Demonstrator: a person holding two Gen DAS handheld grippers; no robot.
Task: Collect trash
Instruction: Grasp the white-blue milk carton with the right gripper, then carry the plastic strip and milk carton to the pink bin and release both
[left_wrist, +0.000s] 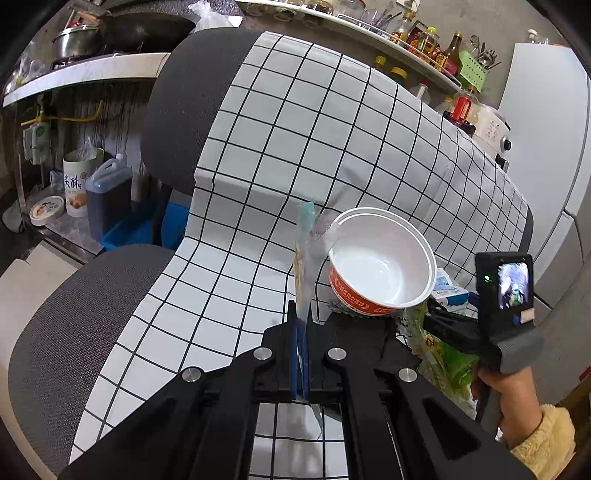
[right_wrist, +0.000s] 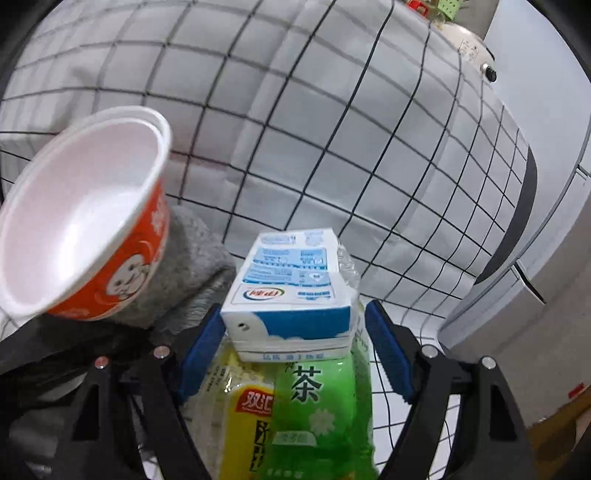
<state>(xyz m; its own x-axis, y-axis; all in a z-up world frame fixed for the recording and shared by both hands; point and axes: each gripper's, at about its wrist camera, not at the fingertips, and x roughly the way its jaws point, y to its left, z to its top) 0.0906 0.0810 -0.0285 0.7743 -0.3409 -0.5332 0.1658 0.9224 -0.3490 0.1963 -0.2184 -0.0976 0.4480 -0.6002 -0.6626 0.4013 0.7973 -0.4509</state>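
Observation:
My left gripper (left_wrist: 301, 325) is shut on a clear plastic wrapper (left_wrist: 306, 254) that stands up from its jaws. Just right of it leans an empty orange-and-white paper bowl (left_wrist: 380, 266), tilted (right_wrist: 81, 221). My right gripper (right_wrist: 293, 350) is open, its blue pads (right_wrist: 388, 350) on either side of a blue-and-white milk carton (right_wrist: 291, 295); the right pad is clear of it. The carton (left_wrist: 450, 293) lies on a green tea package (right_wrist: 317, 406) and a yellow packet (right_wrist: 247, 424). In the left wrist view the right gripper (left_wrist: 437, 314) comes in from the right, held by a hand.
All this lies on a grey chair draped with a white checked cloth (left_wrist: 295, 147). Kitchen shelves with pots and bottles (left_wrist: 424, 40) run behind it. A white fridge (left_wrist: 546, 147) stands at the right. A blue bin (left_wrist: 129, 229) and containers sit on the floor at left.

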